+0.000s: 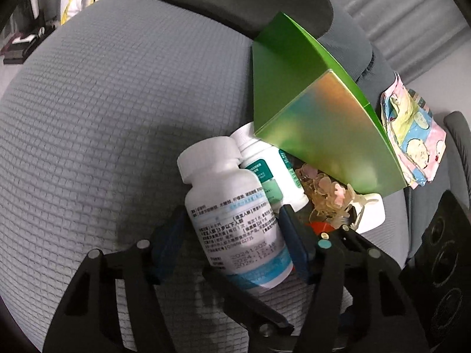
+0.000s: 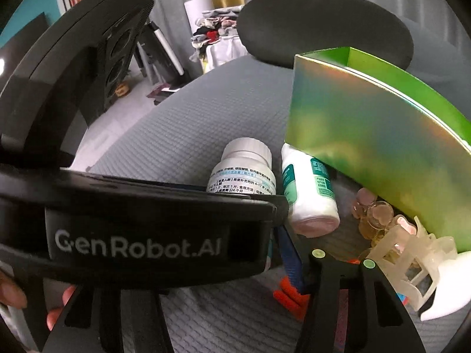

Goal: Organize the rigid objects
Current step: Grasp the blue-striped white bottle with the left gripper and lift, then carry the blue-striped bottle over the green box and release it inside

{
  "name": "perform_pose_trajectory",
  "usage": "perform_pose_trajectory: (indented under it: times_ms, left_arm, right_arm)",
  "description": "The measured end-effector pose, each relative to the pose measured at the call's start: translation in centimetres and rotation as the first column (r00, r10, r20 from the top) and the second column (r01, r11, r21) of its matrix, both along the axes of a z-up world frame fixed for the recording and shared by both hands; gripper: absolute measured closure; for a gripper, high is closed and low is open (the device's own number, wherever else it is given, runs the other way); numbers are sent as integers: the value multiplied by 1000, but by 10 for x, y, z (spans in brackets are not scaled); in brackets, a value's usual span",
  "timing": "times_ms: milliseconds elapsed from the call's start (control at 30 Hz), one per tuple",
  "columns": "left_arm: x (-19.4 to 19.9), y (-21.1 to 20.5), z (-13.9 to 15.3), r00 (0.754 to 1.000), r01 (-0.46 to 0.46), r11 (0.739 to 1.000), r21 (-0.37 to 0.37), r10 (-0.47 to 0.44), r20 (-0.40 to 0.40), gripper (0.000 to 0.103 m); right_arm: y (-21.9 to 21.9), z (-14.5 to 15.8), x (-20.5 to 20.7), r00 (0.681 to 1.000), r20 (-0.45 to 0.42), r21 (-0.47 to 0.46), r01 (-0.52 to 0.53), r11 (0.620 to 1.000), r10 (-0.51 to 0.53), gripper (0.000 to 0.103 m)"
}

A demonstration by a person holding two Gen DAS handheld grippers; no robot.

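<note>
Bottles first: two white pill bottles lie side by side on the grey quilted bed cover point(image 1: 103, 103), both just beside the lower corner of the green box point(image 1: 318, 123), which stands tilted over them. The near bottle point(image 1: 232, 214), its label covered in printed text, sits between the blue pads of the left gripper point(image 1: 235, 235), cap pointing away from the camera; the pads press its sides, so the left gripper is closed on this bottle. The second bottle point(image 1: 265, 170), with a teal-green label, rests touching the first, between it and the green box.

From the right wrist view the left gripper's black body crosses in front of the near bottle, hiding its lower half. The right gripper point(image 2: 297, 267) is partly hidden there: one finger shows, with a blue pad and something orange point(image 2: 290, 292) beside it, but whether it grips anything cannot be told.

Counted against the green box: one box, two bottles, one translucent hair claw clip point(image 2: 409, 261) at its lower edge, one cluster of pale pink and amber beads point(image 2: 376, 217) beside the clip, one patterned cloth point(image 1: 412, 135) behind the box
</note>
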State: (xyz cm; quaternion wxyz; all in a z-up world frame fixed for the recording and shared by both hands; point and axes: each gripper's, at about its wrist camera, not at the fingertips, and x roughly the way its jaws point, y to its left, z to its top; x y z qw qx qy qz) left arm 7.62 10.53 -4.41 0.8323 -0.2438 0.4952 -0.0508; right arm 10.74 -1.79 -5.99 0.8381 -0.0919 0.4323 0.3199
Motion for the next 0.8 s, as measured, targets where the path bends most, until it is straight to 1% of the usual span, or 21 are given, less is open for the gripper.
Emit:
perform_pose_trajectory:
  times_ms: [67, 167, 267, 367, 433, 567, 667, 800]
  left_arm:
    - [0, -4, 3, 1000, -1, 1000, 13, 1, 9, 41]
    - [-9, -13, 11, 999, 8, 998, 61, -10, 38, 41]
    - [-20, -22, 24, 996, 19, 994, 103, -27, 81, 41]
    - [-29, -34, 43, 990, 34, 991, 132, -52, 133, 42]
    - [-35, -45, 61, 982, 46, 986, 163, -75, 175, 42]
    - [-39, -64, 87, 965, 65, 973, 223, -118, 233, 42]
    - [-39, -81, 106, 947, 79, 956, 282, -161, 280, 42]
    - [-33, -92, 121, 930, 96, 947, 308, -196, 312, 42]
  right_arm:
    - [-3, 2, -2, 1000, 3, 11, 1, 1000, -1, 45]
    - [-8, 7, -9, 1000, 13, 33, 0, 999, -1, 45]
    - [-14, 17, -17, 999, 34, 63, 4, 998, -6, 45]
    - [-25, 35, -28, 997, 78, 100, 15, 995, -22, 45]
    - [-32, 45, -35, 994, 106, 115, 21, 993, -33, 45]
    - [-48, 72, -45, 983, 174, 141, 35, 989, -59, 45]
    - [-62, 91, -46, 974, 211, 164, 50, 985, -84, 45]
    - [-84, 111, -46, 960, 252, 191, 75, 979, -122, 45]
